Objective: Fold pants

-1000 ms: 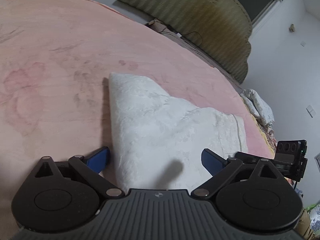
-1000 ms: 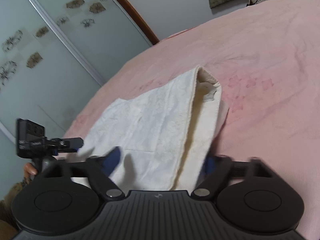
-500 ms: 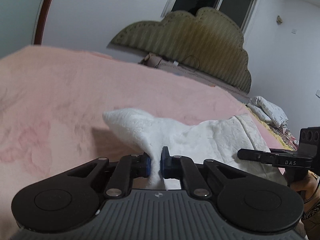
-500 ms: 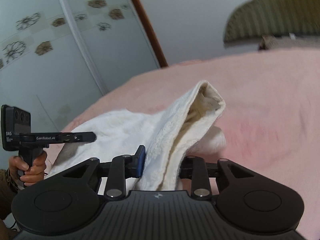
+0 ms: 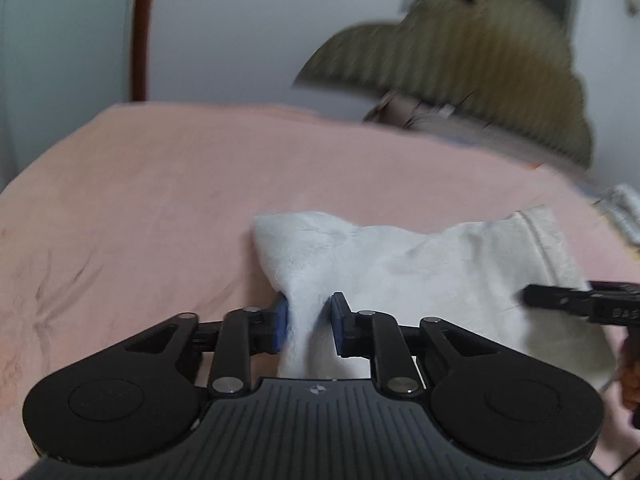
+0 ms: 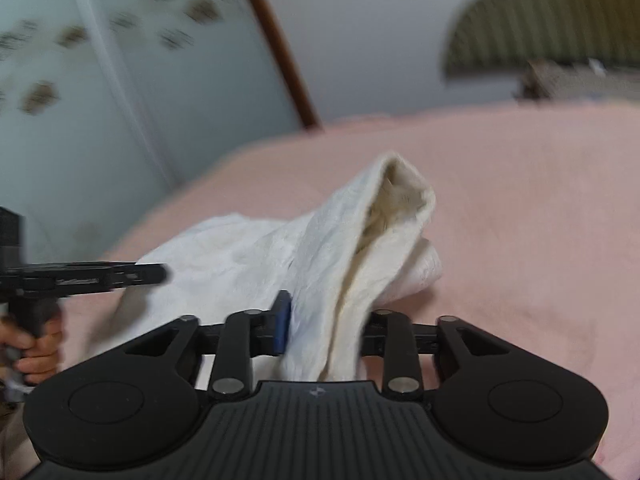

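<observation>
The white pants (image 5: 420,276) lie partly folded on the pink bedspread (image 5: 160,208). My left gripper (image 5: 309,324) is shut on the near edge of the pants and lifts it off the bed. My right gripper (image 6: 322,326) is shut on the other near corner of the pants (image 6: 320,264), which rise in a ridge with the open waistband end (image 6: 400,196) at the far side. Its right finger is hidden by cloth. Each gripper shows at the edge of the other's view.
An olive padded headboard (image 5: 460,60) stands at the far end of the bed. A sliding wardrobe door (image 6: 100,100) and a brown door frame (image 6: 280,52) are to the left. Bedding (image 5: 624,208) lies at the right edge.
Both grippers went from open over the flat pants to shut on the near edge. They have since lifted the cloth, and both views now tilt up.
</observation>
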A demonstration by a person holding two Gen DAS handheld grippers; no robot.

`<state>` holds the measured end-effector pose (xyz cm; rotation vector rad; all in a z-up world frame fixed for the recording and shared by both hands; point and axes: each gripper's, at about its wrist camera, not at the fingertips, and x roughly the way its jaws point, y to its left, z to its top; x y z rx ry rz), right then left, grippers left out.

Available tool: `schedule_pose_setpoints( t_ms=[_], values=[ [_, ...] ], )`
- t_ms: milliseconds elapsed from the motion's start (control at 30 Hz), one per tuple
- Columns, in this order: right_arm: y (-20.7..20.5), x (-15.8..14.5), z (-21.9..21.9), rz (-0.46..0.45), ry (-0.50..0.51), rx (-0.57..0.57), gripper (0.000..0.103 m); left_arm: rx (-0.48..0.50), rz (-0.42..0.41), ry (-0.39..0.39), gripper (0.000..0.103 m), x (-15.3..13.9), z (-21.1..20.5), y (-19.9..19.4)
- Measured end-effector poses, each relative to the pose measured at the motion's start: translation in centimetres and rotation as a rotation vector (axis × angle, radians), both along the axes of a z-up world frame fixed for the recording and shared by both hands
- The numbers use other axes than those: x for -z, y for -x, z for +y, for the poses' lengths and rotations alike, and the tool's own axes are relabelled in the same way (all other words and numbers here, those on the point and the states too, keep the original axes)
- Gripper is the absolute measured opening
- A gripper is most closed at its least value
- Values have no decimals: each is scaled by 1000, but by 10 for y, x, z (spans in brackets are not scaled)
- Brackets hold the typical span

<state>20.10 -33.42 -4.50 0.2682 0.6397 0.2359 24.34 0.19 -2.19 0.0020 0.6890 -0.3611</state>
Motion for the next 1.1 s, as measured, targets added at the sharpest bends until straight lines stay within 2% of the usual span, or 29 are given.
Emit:
schedule_pose_setpoints(
  t_ms=[33,100,133,167,233,267,333,367,433,500,567,633,667,700,767,800,867,1000,1033,1067,1100],
  values=[
    [4,3,-1,1,1,4,51,-14,-2,-28,39,5,0,-1],
    [18,1,-2,-21,-2,22,52,-8,-31,-40,41,5,4,8],
    [27,-4,-1,-35,24,51,52,-8,-40,-58,49,2,6,13],
    [38,-11,3,-59,66,89,52,-17,-46,-91,53,-1,7,18],
    [62,-27,17,-126,160,125,53,-36,-71,-140,71,-10,10,32],
    [73,-34,26,-159,189,104,53,-30,-90,-145,75,-14,11,40],
    [88,-42,47,-192,195,17,53,4,-117,-152,92,-14,14,55],
    [91,-42,56,-190,189,-34,53,20,-121,-176,94,-11,11,60],
    [87,-35,76,-139,216,-95,53,39,-130,-271,94,1,-3,63],
    [80,-19,84,-81,280,-71,53,8,-151,-342,94,10,-10,66],
    [83,-16,81,-65,250,0,53,-28,-168,-322,91,5,-9,73],
    [98,-25,79,-90,188,58,53,-38,-180,-272,93,-4,-2,85],
    [106,-31,80,-111,162,80,57,-43,-187,-251,94,-8,1,91],
    [117,-36,81,-132,134,98,61,-47,-191,-237,95,-10,4,99],
    [137,-43,90,-178,79,129,86,-43,-184,-225,99,-11,5,111],
    [147,-46,96,-198,60,139,90,-42,-176,-223,99,-11,4,118],
    [162,-50,107,-209,72,135,93,-43,-153,-230,100,-9,1,130],
    [186,-58,143,-193,201,104,93,-84,-124,-301,100,0,-5,150],
    [191,-62,149,-189,176,77,93,-94,-120,-326,100,4,-6,155],
    [197,-65,151,-188,62,21,93,-92,-115,-337,100,8,-6,160],
    [202,-66,146,-192,-125,-62,93,-83,-106,-336,100,11,-5,164]
  ],
)
